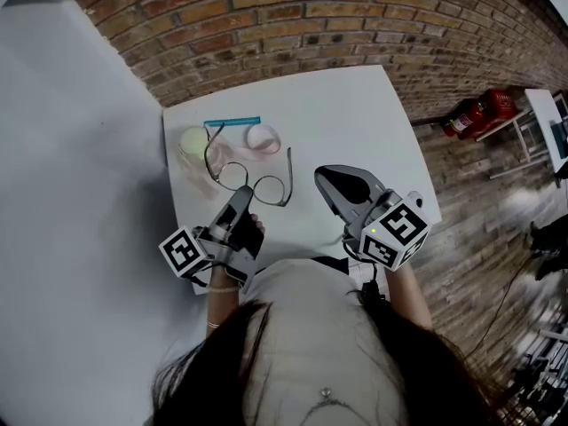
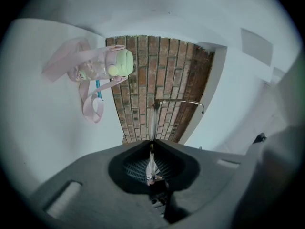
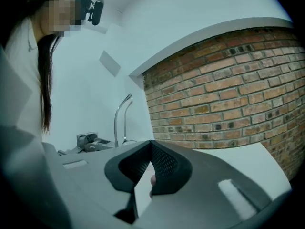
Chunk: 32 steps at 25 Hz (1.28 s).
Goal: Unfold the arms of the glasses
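The glasses (image 1: 269,189) rest on the white table (image 1: 355,122), in its left half and a little in from its near edge. The left gripper (image 1: 240,197) reaches in from the table's near edge, its jaws pressed together on the frame, which runs edge-on between them in the left gripper view. The right gripper (image 1: 325,177) hovers over the table's near right part, apart from the glasses. Its jaws meet at the tips with nothing between them, and only a fingertip shows behind the gap.

From where I stand, both arms look swung out. One runs from the left end of the frame toward the table's far edge, and the other does the same from the right end. I would say the unfolding is done or nearly so. What seems left is to check that each hinge is fully open and then let go.

At the table's far left corner lie a small pink item with a pale green cap (image 1: 193,140) and a blue stick (image 1: 232,122), both untouched.
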Available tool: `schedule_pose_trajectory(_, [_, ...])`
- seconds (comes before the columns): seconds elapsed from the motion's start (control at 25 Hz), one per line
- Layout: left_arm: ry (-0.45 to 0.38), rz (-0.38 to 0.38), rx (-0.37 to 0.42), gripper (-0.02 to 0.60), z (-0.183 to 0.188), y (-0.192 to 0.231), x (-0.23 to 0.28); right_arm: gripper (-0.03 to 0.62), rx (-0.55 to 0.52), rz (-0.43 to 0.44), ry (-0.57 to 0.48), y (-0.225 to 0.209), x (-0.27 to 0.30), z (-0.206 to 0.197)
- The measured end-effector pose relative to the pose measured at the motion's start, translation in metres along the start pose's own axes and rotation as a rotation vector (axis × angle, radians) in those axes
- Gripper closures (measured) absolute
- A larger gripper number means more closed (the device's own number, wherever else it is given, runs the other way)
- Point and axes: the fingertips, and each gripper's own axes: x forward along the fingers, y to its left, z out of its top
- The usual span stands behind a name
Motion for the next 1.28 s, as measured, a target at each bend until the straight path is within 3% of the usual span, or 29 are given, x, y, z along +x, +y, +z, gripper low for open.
schedule_pose_trajectory(0.48, [0.01,0.004,0.006,0.558,-0.002,-0.002,0.001,0.588,0.064,-0.147,0.09,-0.032,-0.002,-0.028])
schedule_pose_trajectory(1.28, [0.037,0.0,-0.014,0.558,-0.008,-0.006,0.002,0.588,0.049,-0.129,0.107,-0.017,-0.007,-0.028])
